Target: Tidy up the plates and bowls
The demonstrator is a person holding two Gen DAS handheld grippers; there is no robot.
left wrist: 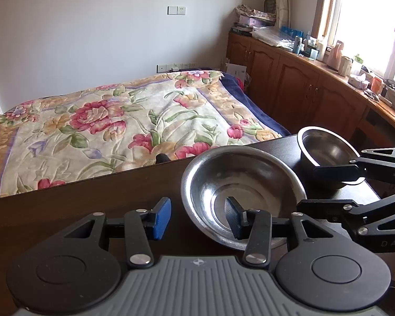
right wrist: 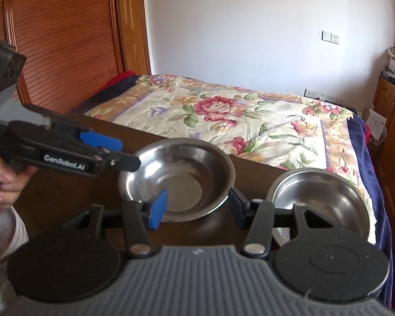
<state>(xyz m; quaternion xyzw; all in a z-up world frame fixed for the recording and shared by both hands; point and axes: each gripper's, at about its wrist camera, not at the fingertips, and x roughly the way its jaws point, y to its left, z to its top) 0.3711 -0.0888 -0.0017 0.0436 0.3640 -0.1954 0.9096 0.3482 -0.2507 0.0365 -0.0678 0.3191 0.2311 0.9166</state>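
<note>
Two steel bowls stand on a dark wooden table [left wrist: 92, 197]. The wide shallow bowl [left wrist: 242, 184] [right wrist: 181, 181] is nearer the middle. The smaller bowl [left wrist: 326, 152] [right wrist: 318, 194] is to its right near the table's corner. My left gripper [left wrist: 197, 217] is open, its right finger over the wide bowl's near rim and its left finger outside. My right gripper [right wrist: 197, 208] is open just in front of both bowls; in the left wrist view its fingers [left wrist: 337, 171] reach in from the right by the smaller bowl.
A bed with a floral blanket [left wrist: 118, 121] lies just behind the table's far edge. Wooden cabinets [left wrist: 302, 84] with clutter on top run along the right under a window. A wooden wardrobe [right wrist: 65, 39] stands at the left. A floral plate [right wrist: 2, 234] shows at the lower left.
</note>
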